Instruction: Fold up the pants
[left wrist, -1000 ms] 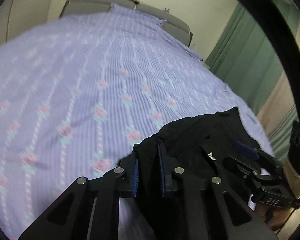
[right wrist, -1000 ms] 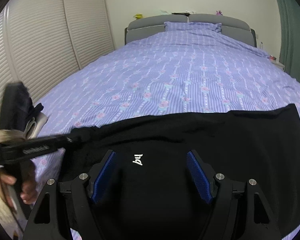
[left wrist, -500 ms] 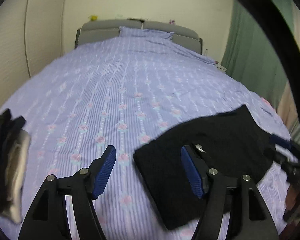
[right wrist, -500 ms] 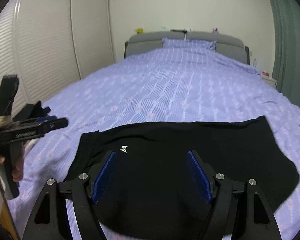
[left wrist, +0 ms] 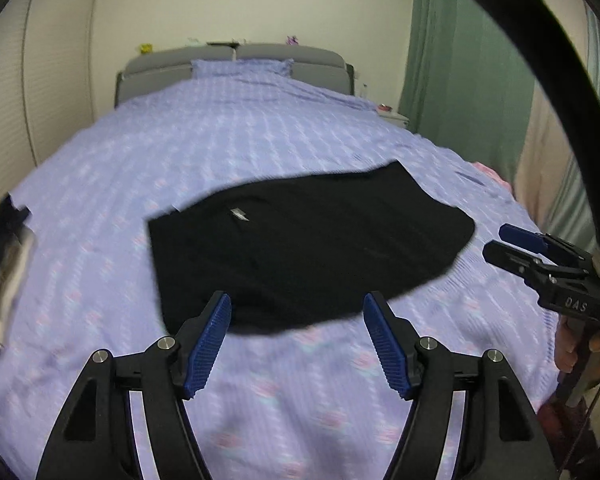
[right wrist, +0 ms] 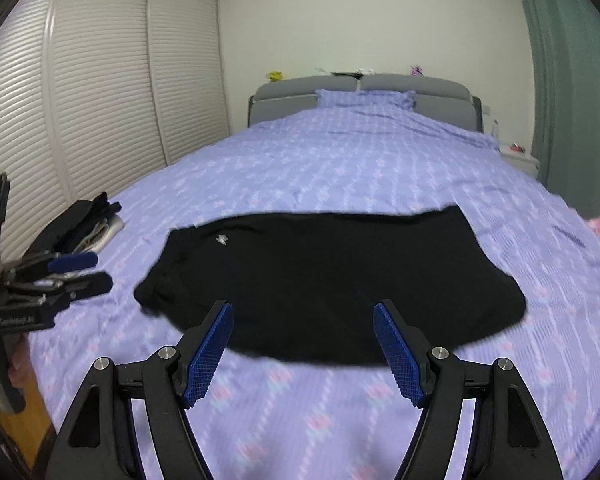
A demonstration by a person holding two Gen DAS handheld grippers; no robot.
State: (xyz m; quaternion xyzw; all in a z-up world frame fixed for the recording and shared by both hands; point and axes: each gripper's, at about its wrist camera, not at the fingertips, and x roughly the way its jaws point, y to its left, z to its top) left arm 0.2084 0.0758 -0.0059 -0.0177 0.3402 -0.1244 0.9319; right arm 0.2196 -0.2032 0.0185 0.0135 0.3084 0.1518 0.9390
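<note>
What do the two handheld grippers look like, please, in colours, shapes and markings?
Both the left gripper and right gripper have black angular frames with silver bolts and ribbed blue finger pads. Seen side-on, each body carries white lettering, too blurred to read.

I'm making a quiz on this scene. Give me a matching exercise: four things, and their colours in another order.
Things:
1. folded pants
2. striped floral bedsheet
3. padded headboard
4. long curtain

Colours:
A. grey
B. green
C. black
D. lilac

Pairs: 1-C, 2-D, 3-A, 4-B
</note>
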